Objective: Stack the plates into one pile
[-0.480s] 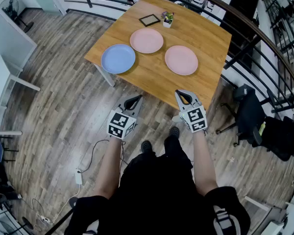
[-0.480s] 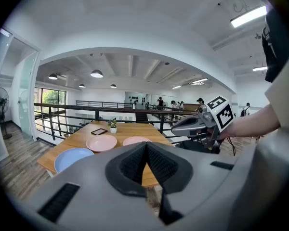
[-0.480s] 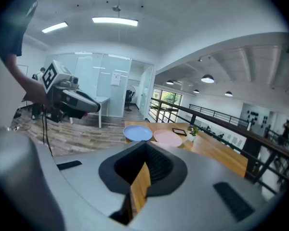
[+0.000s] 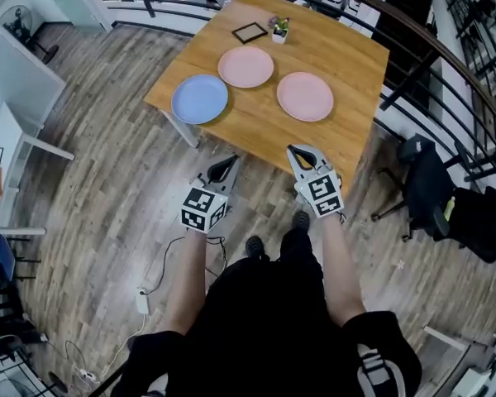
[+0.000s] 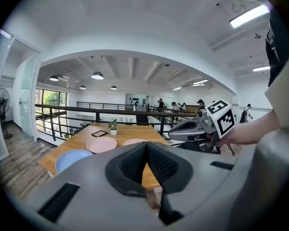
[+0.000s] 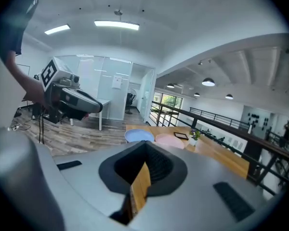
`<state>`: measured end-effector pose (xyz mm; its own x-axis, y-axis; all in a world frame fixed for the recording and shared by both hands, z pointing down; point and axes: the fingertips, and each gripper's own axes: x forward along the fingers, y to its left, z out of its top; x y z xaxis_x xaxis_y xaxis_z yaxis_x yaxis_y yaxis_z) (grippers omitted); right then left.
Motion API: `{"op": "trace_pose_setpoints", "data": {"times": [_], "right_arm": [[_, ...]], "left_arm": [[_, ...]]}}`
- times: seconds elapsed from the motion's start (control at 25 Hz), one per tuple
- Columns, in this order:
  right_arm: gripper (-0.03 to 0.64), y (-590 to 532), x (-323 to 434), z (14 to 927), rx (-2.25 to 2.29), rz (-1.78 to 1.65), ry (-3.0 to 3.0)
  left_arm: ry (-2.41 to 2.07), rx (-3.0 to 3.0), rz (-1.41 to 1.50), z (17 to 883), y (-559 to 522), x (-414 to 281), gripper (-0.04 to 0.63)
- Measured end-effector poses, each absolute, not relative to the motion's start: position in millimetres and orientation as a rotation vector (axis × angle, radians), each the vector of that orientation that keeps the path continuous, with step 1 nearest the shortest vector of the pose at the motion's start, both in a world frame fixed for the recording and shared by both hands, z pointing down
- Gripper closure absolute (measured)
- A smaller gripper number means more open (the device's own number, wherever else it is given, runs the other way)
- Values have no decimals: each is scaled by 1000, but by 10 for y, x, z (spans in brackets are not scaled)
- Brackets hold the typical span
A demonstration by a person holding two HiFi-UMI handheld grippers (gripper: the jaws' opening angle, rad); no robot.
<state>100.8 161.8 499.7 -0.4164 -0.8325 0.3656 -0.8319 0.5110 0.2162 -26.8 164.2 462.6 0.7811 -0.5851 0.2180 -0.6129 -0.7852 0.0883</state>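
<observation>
3 plates lie flat and apart on the table (image 4: pixel 351 56): blue plate (image 4: pixel 199 99) near the left edge, far pink plate (image 4: pixel 245 66) behind it, right pink plate (image 4: pixel 305 96) beside both. Nothing is stacked yet. My left gripper (image 4: pixel 226 167) and right gripper (image 4: pixel 295 150) are both pinched fully together with nothing between the pads. Both hang around the near table edge, well apart from any plate.

Risks as I see them:
- Jaws need to open before I reach a rim. Arriving closed just shoves the plate.
- Rims sit low on the wood, so a shallow bite likely slips and the plate tilts out or drops.
- Blue plate is close to the edge, and a nudge could send it to the floor.
- Plant (image 4: pixel 279 28) and frame (image 4: pixel 250 32) stand just past the far pink plate, so overreach knocks them.
- An off-centre drop gives a lopsided pile.
</observation>
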Motion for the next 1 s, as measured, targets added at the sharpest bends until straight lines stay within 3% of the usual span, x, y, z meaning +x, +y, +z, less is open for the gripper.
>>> {"op": "trace_pose_setpoints", "data": {"times": [0.72, 1.0], "right_arm": [[609, 1686, 961, 5039, 1397, 1, -2310], [579, 1679, 969, 5031, 1411, 0, -2306]], "left_arm": [[-928, 2861, 244, 4589, 1723, -369, 571], [-913, 2867, 255, 4600, 1716, -374, 569]]}}
